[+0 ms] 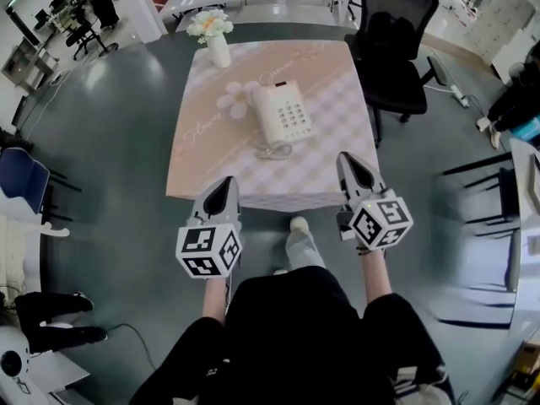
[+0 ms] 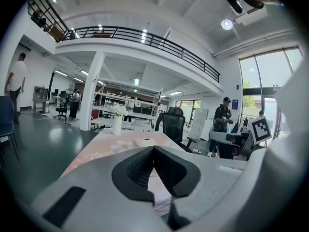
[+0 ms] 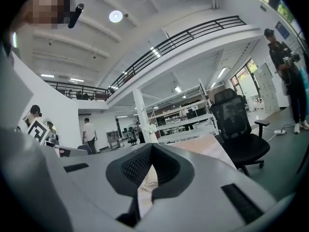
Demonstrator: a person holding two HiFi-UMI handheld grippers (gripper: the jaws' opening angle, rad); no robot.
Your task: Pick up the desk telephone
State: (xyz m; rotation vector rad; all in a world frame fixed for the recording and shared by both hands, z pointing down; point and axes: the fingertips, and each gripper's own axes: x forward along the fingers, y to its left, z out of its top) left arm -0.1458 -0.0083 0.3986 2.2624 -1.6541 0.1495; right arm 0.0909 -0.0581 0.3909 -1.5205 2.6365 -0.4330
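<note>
Closest in, the person's two arms reach forward, and each hand holds one pair of tongs, so there are two pairs. Each pair carries one cube with black and white squares, two cubes in all. The left tongs (image 1: 227, 181) are pressed together with nothing in them, and the right tongs (image 1: 349, 160) are pressed together and empty too. In the head view both sets of tips come up to the near edge of the one bench (image 1: 202, 169), one at each side. One shoe (image 1: 299, 224) of the person shows on the floor between them. The bench wears one pink checked cloth. On the cloth, a little past the near edge, lies one curly cord (image 1: 272, 150). Just behind the cord sits the one desk telephone (image 1: 282, 113), white, flat on the middle of the bench, with its handset on its left side and its buttons on the right. It is well apart from both tongs. One white flower picture (image 1: 236, 98) is on the cloth beside the telephone's left. At the far left corner stands one white vase (image 1: 218, 51) with pale flowers. One black chair (image 1: 395, 49) stands beside the far right side of the bench.
</note>
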